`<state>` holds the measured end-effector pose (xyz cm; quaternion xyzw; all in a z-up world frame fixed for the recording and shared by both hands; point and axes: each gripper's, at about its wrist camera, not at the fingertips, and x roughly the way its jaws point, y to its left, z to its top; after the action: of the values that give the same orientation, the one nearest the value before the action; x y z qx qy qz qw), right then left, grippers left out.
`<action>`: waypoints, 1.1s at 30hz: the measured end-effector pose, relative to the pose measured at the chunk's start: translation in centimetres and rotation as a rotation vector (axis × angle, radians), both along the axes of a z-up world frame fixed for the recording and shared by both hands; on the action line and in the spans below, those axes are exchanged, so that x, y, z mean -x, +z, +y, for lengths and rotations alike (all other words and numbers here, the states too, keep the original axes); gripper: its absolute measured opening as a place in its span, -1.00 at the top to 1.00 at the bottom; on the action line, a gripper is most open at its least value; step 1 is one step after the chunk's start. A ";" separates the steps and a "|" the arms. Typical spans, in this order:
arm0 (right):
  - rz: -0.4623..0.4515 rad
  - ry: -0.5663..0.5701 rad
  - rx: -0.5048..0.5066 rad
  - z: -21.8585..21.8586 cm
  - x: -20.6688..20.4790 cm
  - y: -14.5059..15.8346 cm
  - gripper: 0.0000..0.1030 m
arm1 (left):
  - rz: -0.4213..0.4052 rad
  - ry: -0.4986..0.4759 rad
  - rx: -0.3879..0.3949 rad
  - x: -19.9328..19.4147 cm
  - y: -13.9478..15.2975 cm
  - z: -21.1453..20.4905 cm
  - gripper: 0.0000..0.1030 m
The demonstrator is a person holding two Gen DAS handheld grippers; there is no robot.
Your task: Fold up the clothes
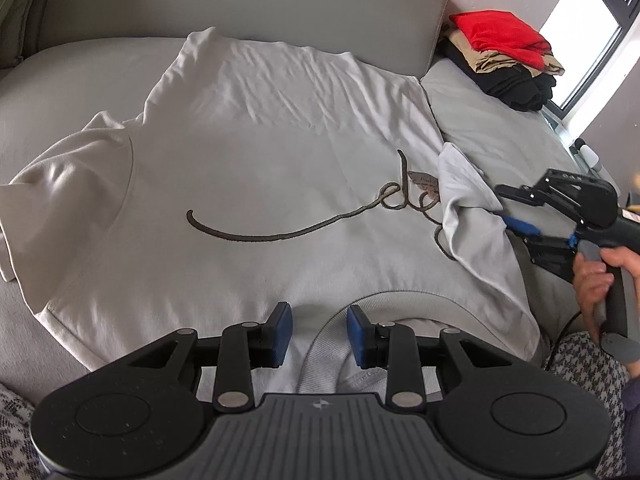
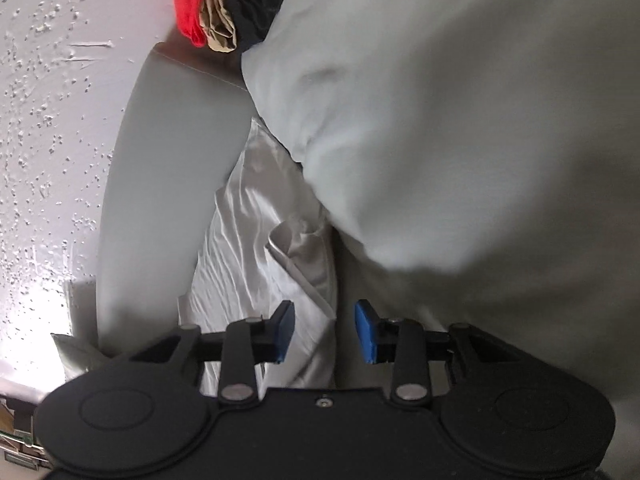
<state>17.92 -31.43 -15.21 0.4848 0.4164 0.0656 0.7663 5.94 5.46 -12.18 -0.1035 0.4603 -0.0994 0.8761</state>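
The left gripper [image 1: 319, 334] is hovering, fingers wide, over the neckband of the white T-shirt [image 1: 260, 168] lying flat on the grey sofa [image 1: 80, 68]. The right gripper [image 1: 516, 229], fingers apart, is touching its folded-over sleeve [image 1: 472, 216].

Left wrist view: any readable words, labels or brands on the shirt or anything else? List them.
Cursive embroidery on the shirt: only "de" reads, the rest hidden under the folded sleeve.
Printed neck label inside the collar: too small and blurred to read.
Small tag beside the embroidery: unreadable.
Emblem on the left gripper body: a symbol, no text.
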 end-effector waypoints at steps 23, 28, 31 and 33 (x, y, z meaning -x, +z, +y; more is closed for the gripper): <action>-0.140 -0.308 0.549 -5.2 8.4 6.2 0.96 | -0.018 -0.029 0.007 1.6 1.5 -0.4 0.41; -0.189 -0.202 0.508 -3.0 10.0 8.5 0.51 | -0.039 -0.016 0.005 2.0 2.2 0.2 0.40; -0.183 -0.010 0.430 -0.3 9.8 7.7 0.56 | -0.051 0.014 -0.016 2.2 2.2 0.4 0.40; -0.125 0.070 0.358 1.0 9.2 6.4 0.79 | -0.052 0.028 -0.027 2.3 2.0 0.6 0.40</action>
<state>8.69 -30.43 -8.78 0.3210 0.3897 0.0469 0.8619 3.66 6.04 -10.15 -0.0955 0.4370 -0.0835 0.8904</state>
